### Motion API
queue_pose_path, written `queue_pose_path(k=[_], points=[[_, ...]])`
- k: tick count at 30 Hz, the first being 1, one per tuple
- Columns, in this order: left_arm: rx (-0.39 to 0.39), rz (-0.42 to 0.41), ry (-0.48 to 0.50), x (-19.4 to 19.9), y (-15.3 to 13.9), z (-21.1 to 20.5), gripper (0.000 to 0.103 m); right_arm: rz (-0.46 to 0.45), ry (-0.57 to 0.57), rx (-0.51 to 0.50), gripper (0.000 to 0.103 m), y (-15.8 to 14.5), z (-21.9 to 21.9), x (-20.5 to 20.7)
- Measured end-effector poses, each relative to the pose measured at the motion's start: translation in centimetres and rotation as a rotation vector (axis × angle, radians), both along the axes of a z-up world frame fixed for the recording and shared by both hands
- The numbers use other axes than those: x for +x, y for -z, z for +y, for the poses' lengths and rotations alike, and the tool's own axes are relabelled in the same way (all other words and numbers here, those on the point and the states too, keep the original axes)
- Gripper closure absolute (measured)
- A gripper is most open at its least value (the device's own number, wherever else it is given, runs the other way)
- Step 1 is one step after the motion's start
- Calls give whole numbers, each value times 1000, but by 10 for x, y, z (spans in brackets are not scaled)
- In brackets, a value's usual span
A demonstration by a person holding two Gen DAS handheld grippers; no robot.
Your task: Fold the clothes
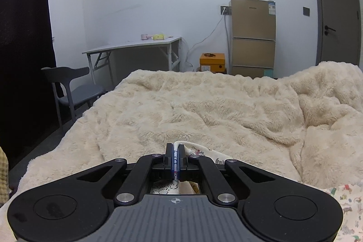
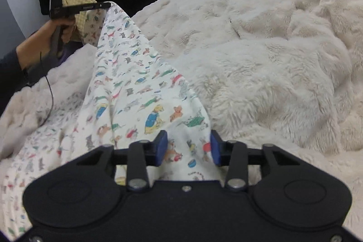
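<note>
right tool (image 2: 188,150) sits lowest in its view, blue pads apart with a raised fold of the printed garment (image 2: 136,92) between them, not visibly pinched. no firm hold yet on this side, as far as i can judge. left tool (image 1: 175,162) is clamped together on a thin edge of the same cloth, and from the right wrist view that tool (image 2: 109,4) holds a corner up high, a hand (image 2: 47,37) on its handle. garment hangs from that corner like a tent and drapes down onto the fluffy cream blanket (image 2: 272,65) on the bed; rest of it lies bunched at lower left.

risks: right pads may close on only one layer or just the ridge top, so the fold comes out crooked. cloth could slide out when lifted. left grip is on a narrow hem, a tug from the right side might pull it free. plush blanket drags on fabric, wrinkles likely. thin black cable (image 2: 48,96) by the wrist could snag the cloth.
</note>
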State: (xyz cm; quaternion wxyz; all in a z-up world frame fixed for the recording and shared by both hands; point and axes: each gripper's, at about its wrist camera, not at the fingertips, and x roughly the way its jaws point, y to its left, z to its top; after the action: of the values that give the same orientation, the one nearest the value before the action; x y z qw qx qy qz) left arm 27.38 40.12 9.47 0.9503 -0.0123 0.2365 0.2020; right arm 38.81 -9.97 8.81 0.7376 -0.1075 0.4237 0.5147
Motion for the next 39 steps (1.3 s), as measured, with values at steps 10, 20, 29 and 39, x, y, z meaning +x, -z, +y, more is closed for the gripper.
queue_pose_path(k=[10, 20, 29, 39], points=[[33, 3, 42, -15, -8, 3, 103, -150, 39, -27, 101, -21, -10, -14], [62, -32, 66, -17, -19, -6, 103, -420, 280, -114, 102, -57, 3, -11], [54, 237, -131, 52, 37, -5, 57, -487, 447, -383, 90, -16, 34, 34], [-855, 252, -17, -15, 137, 66, 42, -427, 415, -168, 67, -30, -9, -18]])
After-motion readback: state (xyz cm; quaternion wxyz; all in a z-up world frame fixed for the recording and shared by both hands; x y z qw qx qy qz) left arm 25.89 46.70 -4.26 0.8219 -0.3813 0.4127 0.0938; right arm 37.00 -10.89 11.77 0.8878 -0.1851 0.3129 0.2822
